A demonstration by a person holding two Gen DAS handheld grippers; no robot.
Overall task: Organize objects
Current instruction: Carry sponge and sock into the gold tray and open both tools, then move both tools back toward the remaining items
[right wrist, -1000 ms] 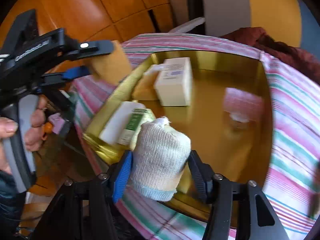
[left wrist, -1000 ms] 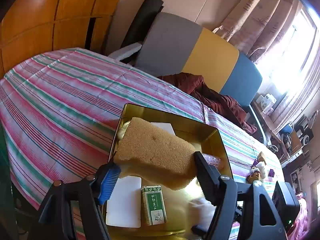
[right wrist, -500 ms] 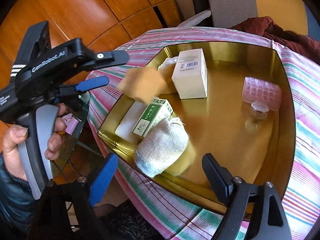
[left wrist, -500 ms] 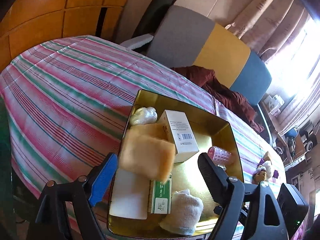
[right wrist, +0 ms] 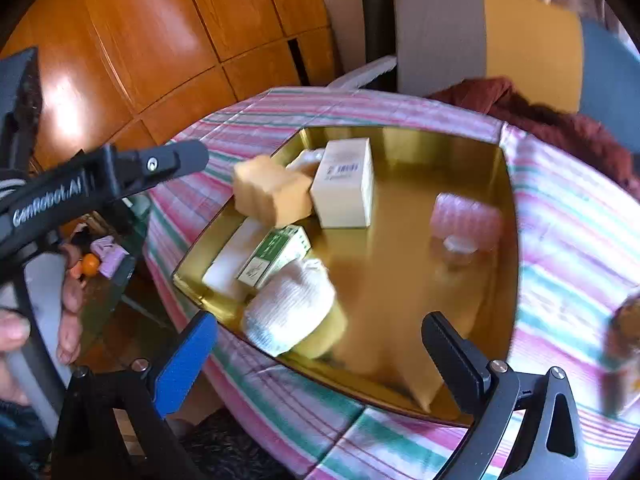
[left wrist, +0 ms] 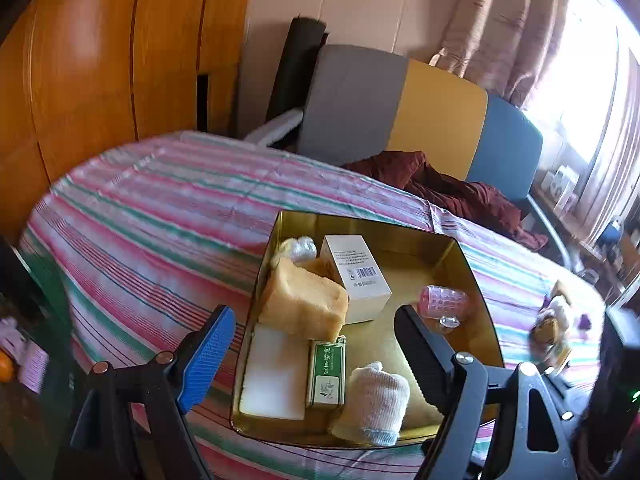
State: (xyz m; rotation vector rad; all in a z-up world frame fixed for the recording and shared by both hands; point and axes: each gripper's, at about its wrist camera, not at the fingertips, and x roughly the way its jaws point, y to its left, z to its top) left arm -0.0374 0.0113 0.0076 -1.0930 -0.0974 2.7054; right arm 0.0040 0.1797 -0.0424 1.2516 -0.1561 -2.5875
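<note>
Round table under a striped cloth (left wrist: 160,216), pink, green and white bands, cloth hanging over the edge. Gold tray (left wrist: 460,248) sits on the cloth toward the near side.

In the tray: yellow sponge (left wrist: 304,304) at the left, leaning on a white box (left wrist: 356,272) with a barcode on top. A clear-wrapped bundle (left wrist: 298,249) in the far left corner behind the sponge. White flat block (left wrist: 276,376) along the near left wall, a small green box (left wrist: 327,372) just beside it. Rolled white sock (left wrist: 376,400) at the near edge, touching the green box. Pink studded thing (left wrist: 444,300) with a small clear cap sits well apart on the right.

Left gripper (left wrist: 316,344) wide open, held above the near part of the tray, nothing between the pads. Right gripper (right wrist: 320,356) jaws opening, nothing between them; the sock lies on the tray just beyond its blue pad. Left hand (right wrist: 44,312) shows at the right camera's left edge, wrapped round the left gripper's handle.

Room: orange wood panelling (left wrist: 100,72) behind the table. Sofa back (left wrist: 400,112) in grey, yellow and blue blocks, a dark red blanket (left wrist: 452,196) heaped on it. Pinkish curtains (left wrist: 500,28) by a bright window on the right. Small toy figure (left wrist: 552,324) on the cloth right of the tray, blurred.
</note>
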